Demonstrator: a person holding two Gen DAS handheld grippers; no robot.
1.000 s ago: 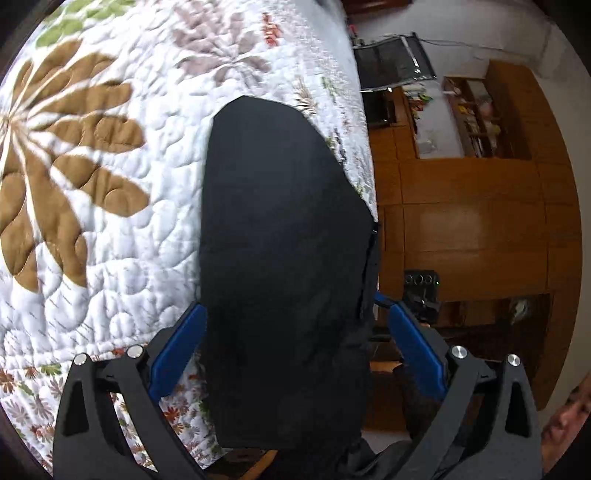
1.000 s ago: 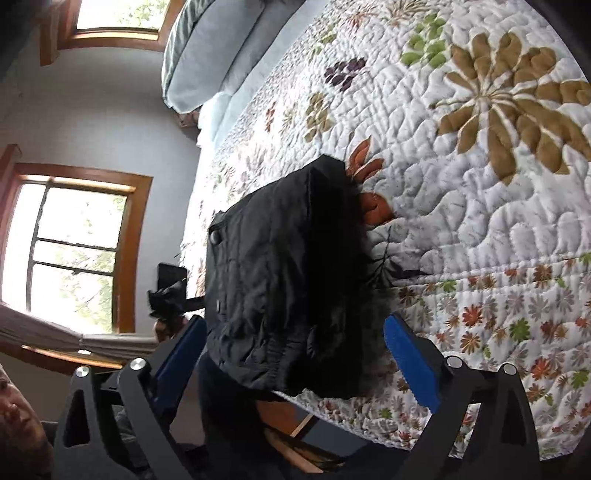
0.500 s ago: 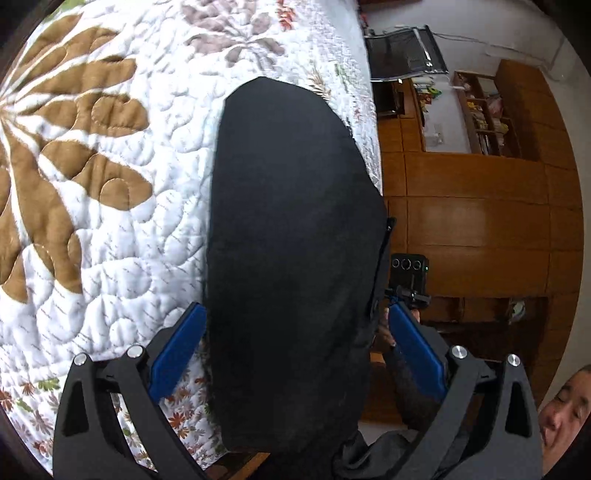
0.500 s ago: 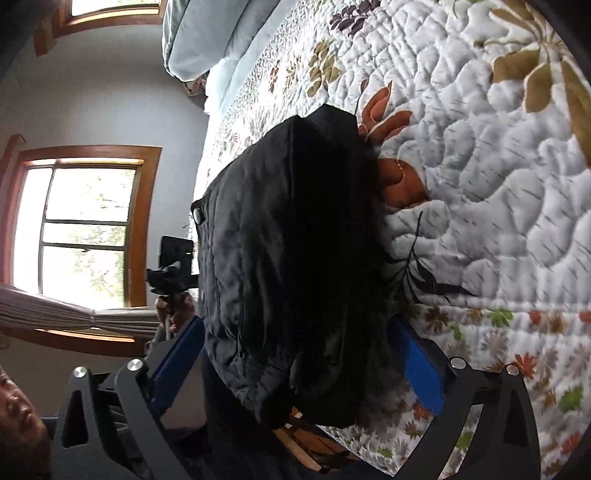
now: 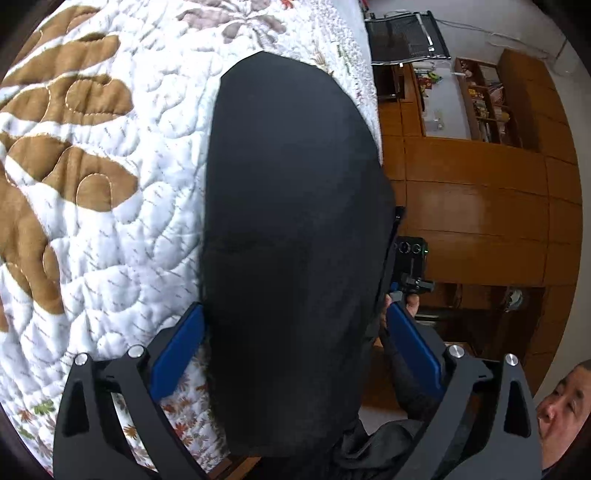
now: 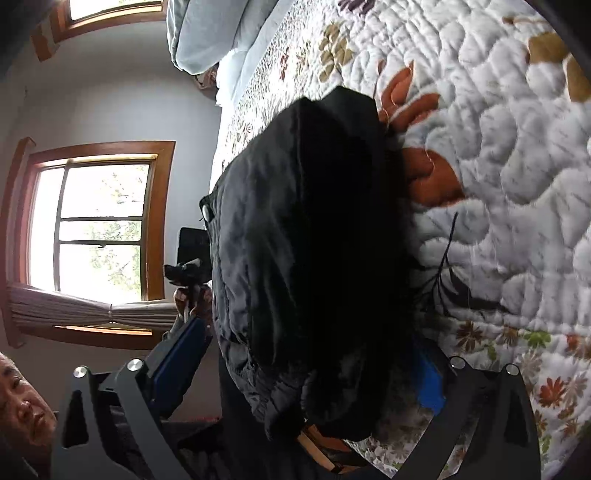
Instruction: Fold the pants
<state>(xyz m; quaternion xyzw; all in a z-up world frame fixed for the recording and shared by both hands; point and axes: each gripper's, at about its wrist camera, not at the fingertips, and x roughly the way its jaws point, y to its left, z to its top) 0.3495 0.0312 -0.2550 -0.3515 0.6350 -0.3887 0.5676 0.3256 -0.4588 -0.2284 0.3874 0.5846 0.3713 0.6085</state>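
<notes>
The black pants (image 5: pixel 295 229) lie folded in a thick bundle on the quilted floral bed cover (image 5: pixel 96 192), near the bed's edge. In the right wrist view the pants (image 6: pixel 306 251) show a waistband with a snap button. My left gripper (image 5: pixel 295 332) is open, its blue fingers (image 5: pixel 177 347) spread on either side of the bundle's near end. My right gripper (image 6: pixel 303 354) is open too, straddling the other end; the cloth partly hides its right finger (image 6: pixel 428 380).
A wooden cabinet wall (image 5: pixel 480 206) with shelves stands beyond the bed edge. A window (image 6: pixel 99 229) and grey pillows (image 6: pixel 221 33) are on the other side. Each view shows the opposite gripper's camera and the person's face at a lower corner.
Both grippers have moved in closer over the bundle, so the pants fill more of each view. The jaws stay spread, and the pants lie where they were.
</notes>
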